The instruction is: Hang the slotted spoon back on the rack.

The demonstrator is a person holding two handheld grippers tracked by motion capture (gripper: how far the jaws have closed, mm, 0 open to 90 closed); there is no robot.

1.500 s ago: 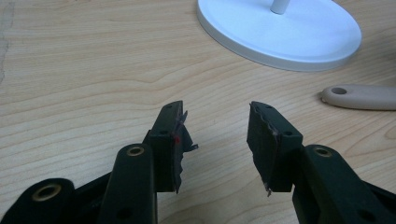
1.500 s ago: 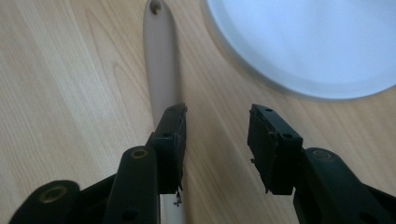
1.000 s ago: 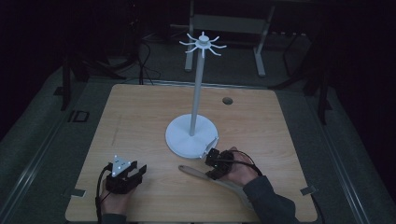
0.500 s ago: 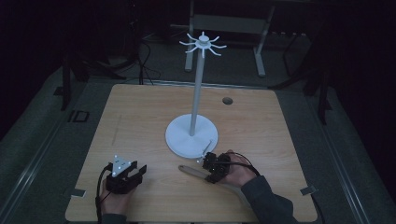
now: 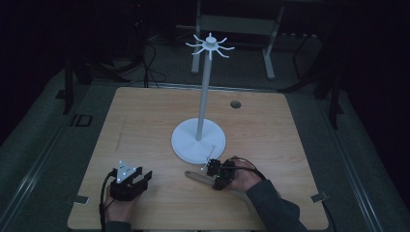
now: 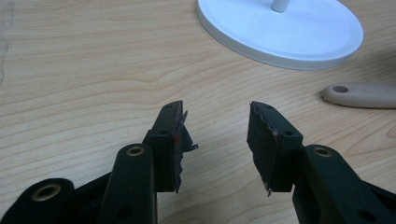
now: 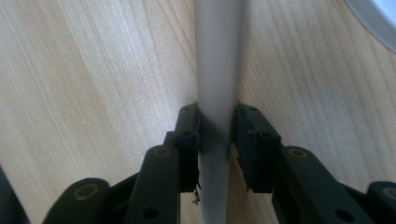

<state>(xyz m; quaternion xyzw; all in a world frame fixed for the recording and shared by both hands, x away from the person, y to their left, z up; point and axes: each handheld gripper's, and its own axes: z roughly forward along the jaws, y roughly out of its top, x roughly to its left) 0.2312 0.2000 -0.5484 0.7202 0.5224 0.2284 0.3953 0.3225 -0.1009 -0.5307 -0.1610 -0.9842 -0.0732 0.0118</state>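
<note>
A beige utensil handle (image 5: pixel 194 176) with a hole at its end lies on the wooden table in front of the white stand's round base (image 5: pixel 186 145). My right gripper (image 5: pixel 212 177) lies low over it. In the right gripper view its jaws have just been closing and now press both sides of the handle (image 7: pixel 217 60), the right gripper (image 7: pixel 215 126) shut on it. My left gripper (image 5: pixel 137 173) rests at the front left, held by a hand. Its jaws stand apart with nothing between them in the left gripper view (image 6: pixel 215 126), where the handle's end (image 6: pixel 362 94) lies off to the right.
The stand's thin pole (image 5: pixel 204 92) rises to a ring of white hooks (image 5: pixel 211 46). Its base (image 6: pixel 289 32) lies just ahead of my left gripper. A round cable hole (image 5: pixel 235 104) sits at the table's back right. Dark floor and metal frame legs surround the table.
My right gripper has slid a little toward the front left along the utensil and its jaws have come together on the handle. The left gripper has stayed put.
</note>
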